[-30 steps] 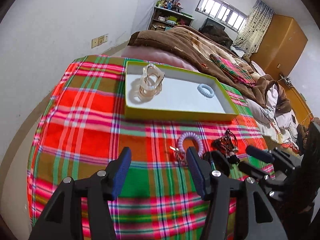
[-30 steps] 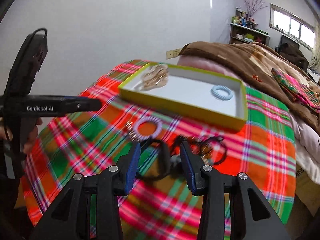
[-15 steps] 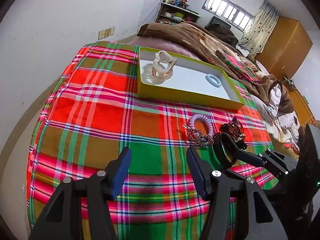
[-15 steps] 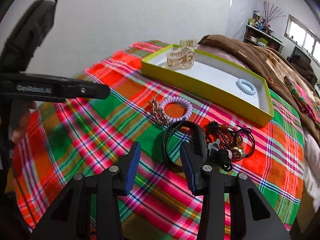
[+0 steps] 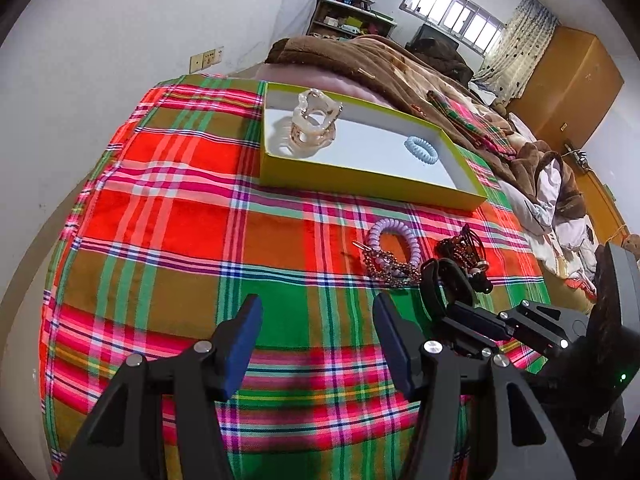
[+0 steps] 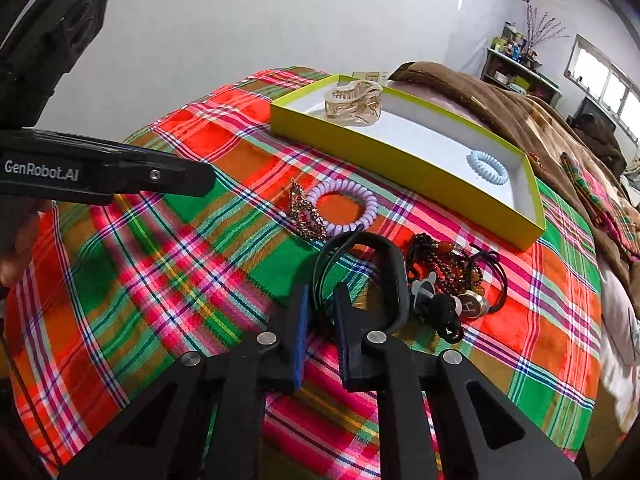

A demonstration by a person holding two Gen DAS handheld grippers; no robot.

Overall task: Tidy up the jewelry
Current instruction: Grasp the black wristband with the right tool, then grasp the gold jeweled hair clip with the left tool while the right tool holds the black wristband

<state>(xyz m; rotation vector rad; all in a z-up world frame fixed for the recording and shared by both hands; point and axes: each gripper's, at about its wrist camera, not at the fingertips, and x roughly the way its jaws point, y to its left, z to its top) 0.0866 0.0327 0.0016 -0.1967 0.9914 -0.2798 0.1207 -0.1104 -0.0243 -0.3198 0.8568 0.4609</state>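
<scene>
A yellow tray [image 5: 360, 176] [image 6: 400, 156] holds a clear hair claw [image 5: 314, 124] [image 6: 354, 102] and a pale blue coil tie [image 5: 420, 149] [image 6: 487, 167]. On the plaid cloth lie a lilac coil tie [image 5: 394, 246] [image 6: 344, 210], a rhinestone clip [image 5: 386, 266] [image 6: 306, 216], and a heap of beads and black ties [image 5: 464, 254] [image 6: 452, 280]. My right gripper [image 6: 322, 304] [image 5: 444, 300] is shut on a black band [image 6: 376, 276] and lifts its near edge. My left gripper [image 5: 316, 320] is open and empty over the cloth.
The cloth-covered table [image 5: 168, 208] stands against a white wall. A bed with a brown blanket [image 5: 380, 60] lies behind the tray. A wooden wardrobe [image 5: 568, 76] stands at the far right. The left gripper's body [image 6: 100, 172] reaches in from the left in the right wrist view.
My right gripper's jaws have closed on the black band, which was loose between them before. Both grippers have drawn back from the tray.
</scene>
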